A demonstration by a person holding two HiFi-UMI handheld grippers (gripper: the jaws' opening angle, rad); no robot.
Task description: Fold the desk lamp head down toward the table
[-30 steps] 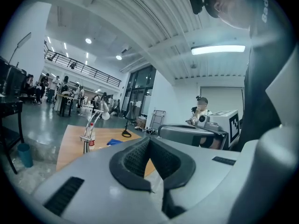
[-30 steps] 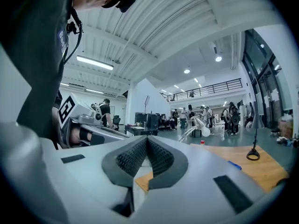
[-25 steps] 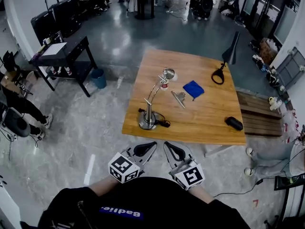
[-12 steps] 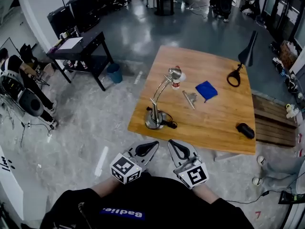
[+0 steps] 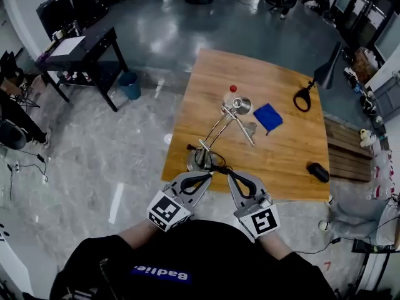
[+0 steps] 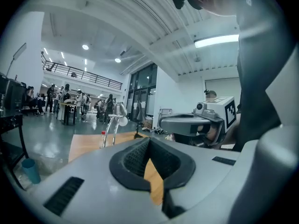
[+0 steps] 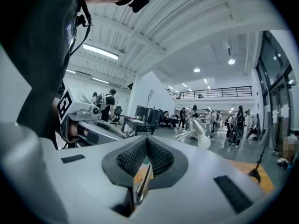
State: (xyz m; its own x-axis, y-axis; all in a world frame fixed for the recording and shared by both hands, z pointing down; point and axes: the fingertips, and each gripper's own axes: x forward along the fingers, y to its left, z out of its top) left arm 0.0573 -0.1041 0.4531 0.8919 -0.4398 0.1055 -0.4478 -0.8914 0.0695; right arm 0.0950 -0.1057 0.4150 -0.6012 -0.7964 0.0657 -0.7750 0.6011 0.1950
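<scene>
Head view looks down on a wood table (image 5: 281, 158). Desk lamp (image 5: 215, 129) stands on it with its round base (image 5: 195, 162) at the near left edge. Its thin arm leans to the far right, and the shiny lamp head (image 5: 241, 105) sits up high over the middle of the table. A small red cap (image 5: 233, 88) is just past the head, and a blue cloth (image 5: 268, 117) lies to its right. A black lamp (image 5: 325, 72) stands at the far right corner. The left claw (image 5: 201, 177) and the right claw (image 5: 232, 177) are side by side at the near edge, close to the base.

Left gripper view shows the left claw (image 6: 149, 141) closed, tips together, with nothing in it. The lamp (image 6: 114, 122) stands past it on the left, head up.

Right gripper view shows the right claw (image 7: 147, 141) closed too, holding nothing. The lamp head (image 7: 200, 129) is past it on the right, and the claw does not touch it.
</scene>
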